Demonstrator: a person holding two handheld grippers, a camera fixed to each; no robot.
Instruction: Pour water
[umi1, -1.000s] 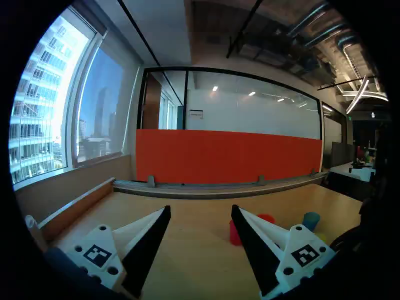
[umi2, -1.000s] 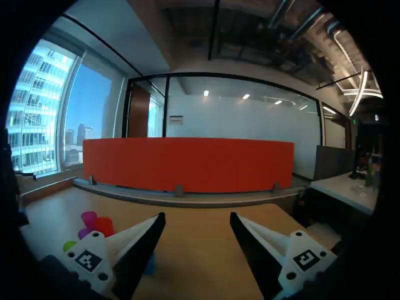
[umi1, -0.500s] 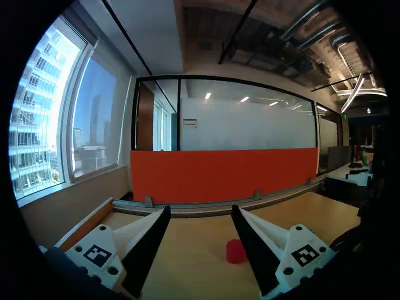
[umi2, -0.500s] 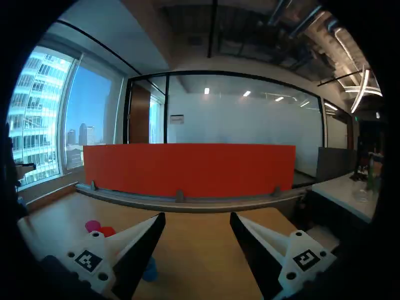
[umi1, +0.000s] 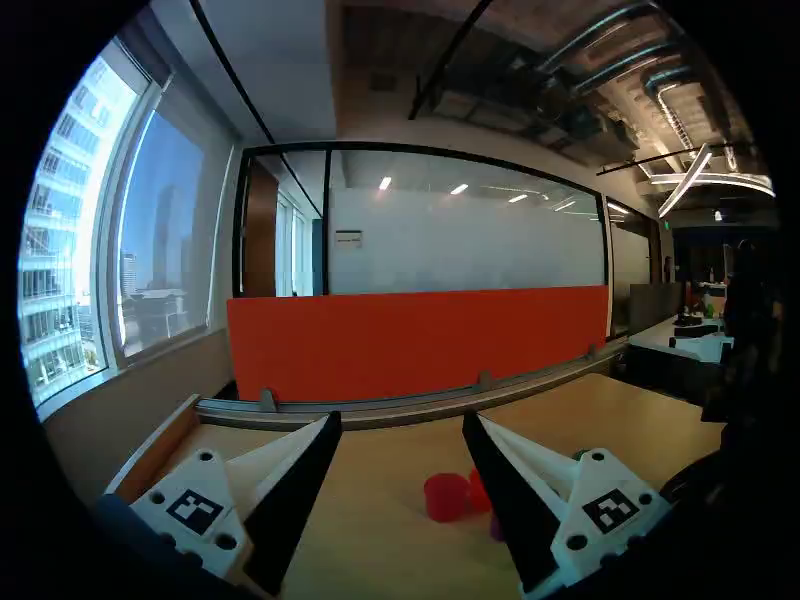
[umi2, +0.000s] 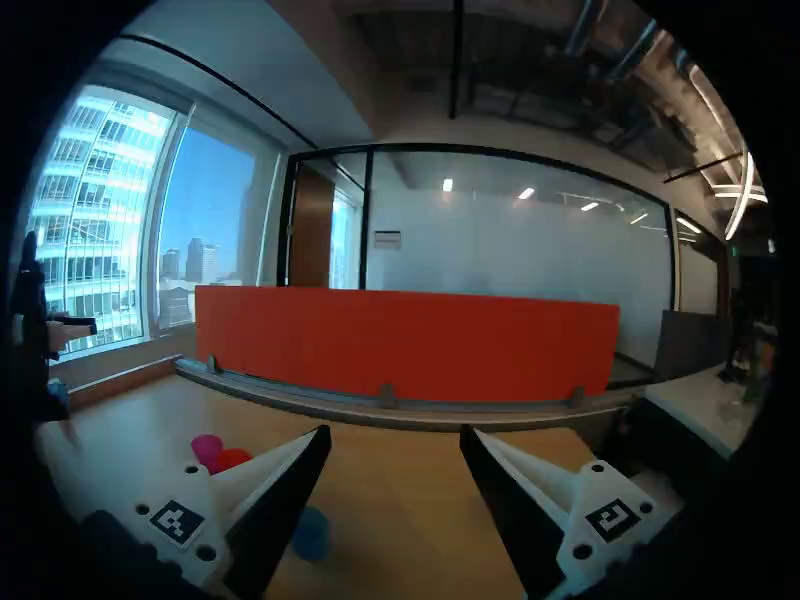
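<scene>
Orange divider panel (umi1: 415, 340) runs across the far side, with a grey rail (umi1: 400, 408) at its foot. That's the back edge of the pale wooden surface (umi1: 390, 540). In the left gripper view there's a raised wooden lip (umi1: 150, 465) on the window side, and the surface drops off on the opposite side. Between those edges it's mostly bare wood, so I'd say there's plenty of room to swing in.

My left gripper (umi1: 400, 416) has its fingers spread wide with nothing between them. Same for my right gripper (umi2: 395, 430): fingers wide apart, holding nothing.

The cups are all sitting on the surface, none picked up. The red cup (umi1: 445, 497) is just ahead of my left fingers, with another red one right beside it, partly hidden by a finger. In the right gripper view, the pink cup (umi2: 207, 450) is off to one side and the blue cup (umi2: 312, 533) is low down next to a finger. I can't tell which one has water in it.

They look like small plastic cups, so I'm guessing light, smooth and easy to knock over. I'd pinch one across the middle of the wall, gently, and keep it upright.
</scene>
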